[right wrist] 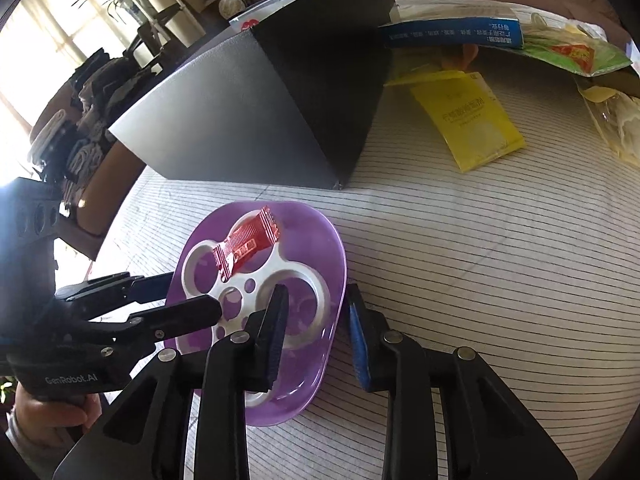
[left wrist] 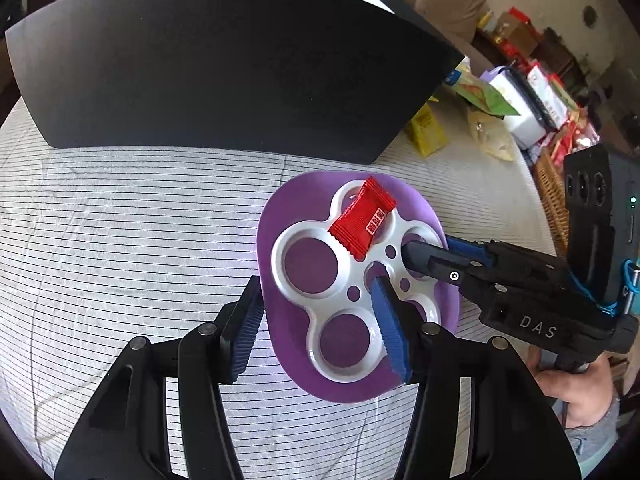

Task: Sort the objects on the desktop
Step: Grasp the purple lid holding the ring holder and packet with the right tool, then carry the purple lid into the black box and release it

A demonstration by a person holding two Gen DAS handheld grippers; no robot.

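A purple bowl (left wrist: pixel 276 344) (right wrist: pixel 320 240) sits on the striped tablecloth with a white insert with round holes (left wrist: pixel 304 296) (right wrist: pixel 296 272) in it. A red snack packet (left wrist: pixel 362 218) (right wrist: pixel 246 246) lies on the insert's far side. My left gripper (left wrist: pixel 320 328) (right wrist: pixel 188 296) is open, its jaws straddling the bowl's near rim, one finger (left wrist: pixel 390 332) inside and one outside. My right gripper (right wrist: pixel 318 332) (left wrist: pixel 424 256) is open and straddles the opposite rim, one finger (right wrist: pixel 274 336) inside the bowl.
A large black box (left wrist: pixel 224 64) (right wrist: pixel 280 96) stands just behind the bowl. A yellow sachet (right wrist: pixel 468 116) (left wrist: pixel 426 130), a green snack bag (left wrist: pixel 480 94), a blue box (right wrist: pixel 452 32) and other packets lie at the table's far right. A wicker basket (left wrist: pixel 554 196) stands off the table edge.
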